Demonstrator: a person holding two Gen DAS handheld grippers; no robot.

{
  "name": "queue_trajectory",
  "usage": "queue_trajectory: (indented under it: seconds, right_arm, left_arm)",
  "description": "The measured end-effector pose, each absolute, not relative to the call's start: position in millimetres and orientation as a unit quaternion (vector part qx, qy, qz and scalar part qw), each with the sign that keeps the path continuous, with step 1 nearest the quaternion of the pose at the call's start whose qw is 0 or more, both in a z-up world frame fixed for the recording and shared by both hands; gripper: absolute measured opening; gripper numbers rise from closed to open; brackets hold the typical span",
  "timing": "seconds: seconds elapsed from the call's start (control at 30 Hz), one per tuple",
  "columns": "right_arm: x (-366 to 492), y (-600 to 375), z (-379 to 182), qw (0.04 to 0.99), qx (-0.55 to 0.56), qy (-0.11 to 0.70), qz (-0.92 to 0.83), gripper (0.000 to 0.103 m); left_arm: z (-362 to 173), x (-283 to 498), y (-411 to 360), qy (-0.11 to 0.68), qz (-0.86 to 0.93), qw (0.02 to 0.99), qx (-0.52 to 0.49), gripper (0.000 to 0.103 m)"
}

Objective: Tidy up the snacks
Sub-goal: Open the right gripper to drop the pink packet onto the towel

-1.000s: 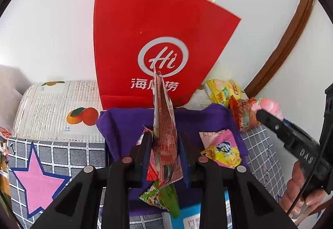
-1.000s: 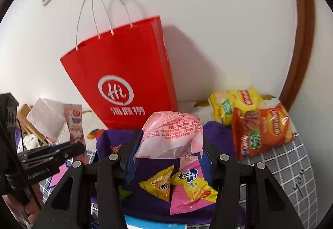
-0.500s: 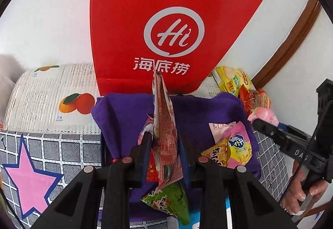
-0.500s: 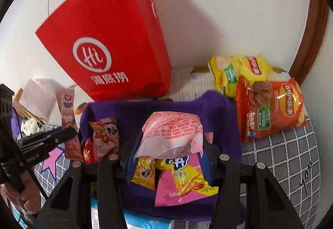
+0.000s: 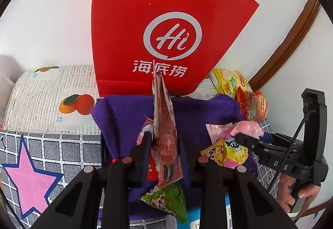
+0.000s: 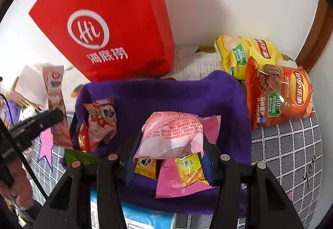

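Left gripper (image 5: 164, 154) is clamped on a tall red snack packet (image 5: 165, 124), frame centre; right gripper (image 6: 168, 145)'s jaws are opening around a pink pouch (image 6: 172, 135) above the purple cloth (image 6: 187, 93).

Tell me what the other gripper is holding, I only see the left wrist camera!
Observer: The right gripper has a puffy pale-pink plastic packet between its opening jaws.
Operator: What's behind my long red foil packet?
Observer: A small pink snack packet with a panda face, lying on the purple cloth.
Operator: Where's the orange crisp bag?
Observer: The shiny orange crisp bag lies flat on the grey checked tablecloth, overlapping a yellow crisp bag.
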State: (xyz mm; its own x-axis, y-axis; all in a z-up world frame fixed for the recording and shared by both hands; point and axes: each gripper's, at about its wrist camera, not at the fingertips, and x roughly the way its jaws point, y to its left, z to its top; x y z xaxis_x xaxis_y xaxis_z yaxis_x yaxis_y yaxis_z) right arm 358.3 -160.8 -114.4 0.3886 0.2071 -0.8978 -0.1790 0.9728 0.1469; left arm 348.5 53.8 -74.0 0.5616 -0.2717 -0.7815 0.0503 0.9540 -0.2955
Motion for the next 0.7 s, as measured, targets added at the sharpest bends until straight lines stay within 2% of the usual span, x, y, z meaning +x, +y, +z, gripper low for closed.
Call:
queue_trajectory:
  seconds: [0.43,0.7]
  right_arm:
    - [350,-148,-122,0.821,-0.026,0.555,0.134,0.052]
    - [354,-156,-129,0.810,-0.013,0.572,0.127,0.053]
  left_arm:
    - [-70,346,51,0.456,-0.094,0.877,-0.118,0.024]
    - [-71,345,49,0.457,-0.092,0.877,-0.117,0.024]
